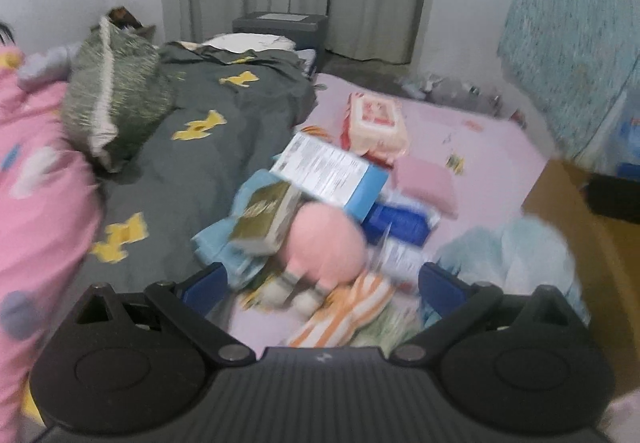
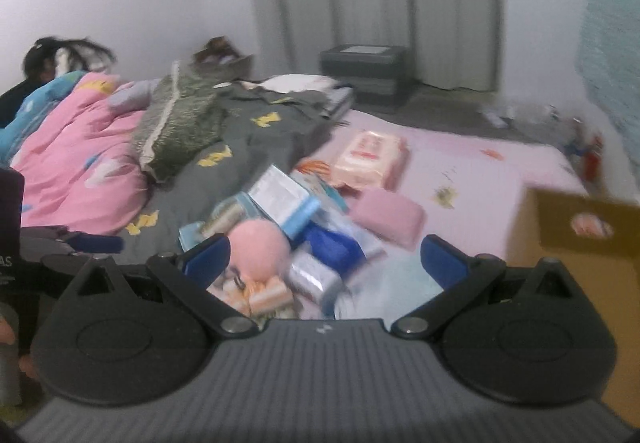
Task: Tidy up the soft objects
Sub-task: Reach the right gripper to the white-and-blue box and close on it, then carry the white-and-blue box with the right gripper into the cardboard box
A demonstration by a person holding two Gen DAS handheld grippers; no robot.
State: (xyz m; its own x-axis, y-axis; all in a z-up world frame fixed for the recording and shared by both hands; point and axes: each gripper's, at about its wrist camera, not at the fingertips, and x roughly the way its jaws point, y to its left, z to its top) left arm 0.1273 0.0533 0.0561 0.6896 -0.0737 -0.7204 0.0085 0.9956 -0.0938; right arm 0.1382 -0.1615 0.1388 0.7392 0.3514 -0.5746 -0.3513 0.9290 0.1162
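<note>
A pile of soft items and boxes lies on the pink bed sheet (image 1: 480, 147). A pink plush toy (image 1: 324, 247) lies in front of my open left gripper (image 1: 320, 279), apart from it. The plush also shows in the right wrist view (image 2: 260, 247), just ahead of my open right gripper (image 2: 324, 259). Around it are a blue-white box (image 1: 332, 175), a gold-green box (image 1: 264, 219), an orange striped cloth (image 1: 348, 307), a pink folded cloth (image 1: 430, 179) and a pink wipes pack (image 1: 376, 119). Both grippers are empty.
A grey duvet with yellow figures (image 1: 208, 147) and a green cushion (image 1: 116, 95) lie left. A pink blanket (image 1: 36, 203) is far left. A cardboard box (image 2: 576, 243) stands at the right. A pale blue cloth (image 1: 516, 255) lies near it.
</note>
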